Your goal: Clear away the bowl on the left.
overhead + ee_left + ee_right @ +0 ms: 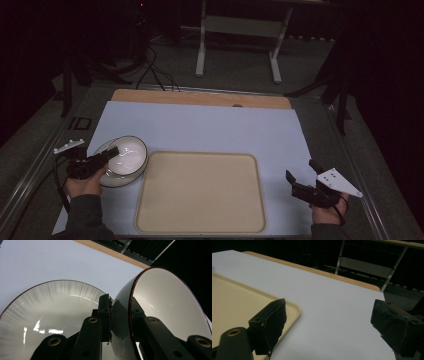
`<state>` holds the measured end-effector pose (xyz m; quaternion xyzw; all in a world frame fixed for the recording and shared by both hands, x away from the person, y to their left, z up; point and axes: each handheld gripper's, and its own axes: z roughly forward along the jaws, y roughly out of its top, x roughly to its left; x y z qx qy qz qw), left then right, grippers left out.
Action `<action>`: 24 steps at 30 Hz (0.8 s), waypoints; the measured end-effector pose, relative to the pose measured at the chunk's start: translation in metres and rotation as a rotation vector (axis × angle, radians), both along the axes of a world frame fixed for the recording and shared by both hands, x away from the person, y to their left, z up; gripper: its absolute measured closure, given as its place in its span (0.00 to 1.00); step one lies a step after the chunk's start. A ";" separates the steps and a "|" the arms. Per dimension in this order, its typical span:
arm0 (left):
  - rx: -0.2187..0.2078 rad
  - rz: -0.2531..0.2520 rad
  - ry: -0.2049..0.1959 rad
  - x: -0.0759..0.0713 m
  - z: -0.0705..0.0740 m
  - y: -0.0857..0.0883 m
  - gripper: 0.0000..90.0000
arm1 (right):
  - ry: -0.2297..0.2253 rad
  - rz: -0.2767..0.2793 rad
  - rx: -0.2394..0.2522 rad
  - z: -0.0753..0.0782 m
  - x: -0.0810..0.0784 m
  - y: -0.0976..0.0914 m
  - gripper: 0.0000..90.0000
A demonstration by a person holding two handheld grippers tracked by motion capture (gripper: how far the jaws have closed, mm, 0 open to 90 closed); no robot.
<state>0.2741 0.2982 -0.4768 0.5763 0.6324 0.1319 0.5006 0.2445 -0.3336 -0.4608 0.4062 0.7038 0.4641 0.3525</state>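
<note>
Bowl (160,307) was pinched by its rim in the left gripper (111,152), tilted above the plate (45,312), just left of the tray (200,192). Right gripper (302,175), jaws spread and holding nothing, waited beyond the tray's far side.

A white ceramic bowl (170,307) is edged by a dark brown rim. Fine grey radial streaks are seen on the round white plate (50,307). The rectangular plastic tray (200,192) is coloured beige, the table (210,130) pale blue-white.

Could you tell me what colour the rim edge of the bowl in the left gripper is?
Dark reddish-brown, lining the white bowl; the left gripper view shows it best.
</note>
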 end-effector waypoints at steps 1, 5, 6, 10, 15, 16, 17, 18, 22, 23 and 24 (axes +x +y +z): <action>0.002 -0.003 -0.001 0.000 0.000 -0.001 0.87 | 0.000 -0.001 0.000 0.000 0.000 0.000 0.14; 0.005 -0.013 -0.007 0.000 0.002 -0.004 0.87 | 0.000 0.000 -0.001 0.000 0.000 0.000 0.14; 0.007 -0.014 -0.009 0.000 0.002 -0.005 0.87 | 0.000 0.000 -0.001 0.000 0.000 0.000 0.14; 0.009 -0.022 -0.012 0.000 0.003 -0.008 0.87 | 0.000 -0.001 0.000 0.000 0.000 0.000 0.14; 0.020 -0.033 -0.013 0.001 0.003 -0.012 0.87 | 0.002 -0.001 -0.002 0.000 0.000 0.000 0.15; 0.024 -0.036 -0.013 0.001 0.003 -0.013 0.87 | 0.002 -0.001 -0.002 0.000 0.000 0.000 0.15; 0.025 -0.038 -0.013 0.001 0.003 -0.013 0.87 | 0.002 0.000 -0.002 0.000 0.000 0.000 0.15; 0.022 -0.039 -0.016 0.001 0.003 -0.015 0.87 | 0.001 0.000 -0.003 0.000 0.000 0.000 0.15; 0.025 -0.051 -0.022 0.001 0.004 -0.017 0.87 | 0.001 0.000 -0.003 0.000 0.000 0.000 0.15; 0.027 -0.056 -0.024 0.001 0.004 -0.018 0.87 | 0.001 -0.001 -0.003 0.000 0.000 0.000 0.15; 0.026 -0.056 -0.026 0.001 0.004 -0.018 0.87 | 0.001 -0.001 -0.003 0.000 0.000 0.000 0.15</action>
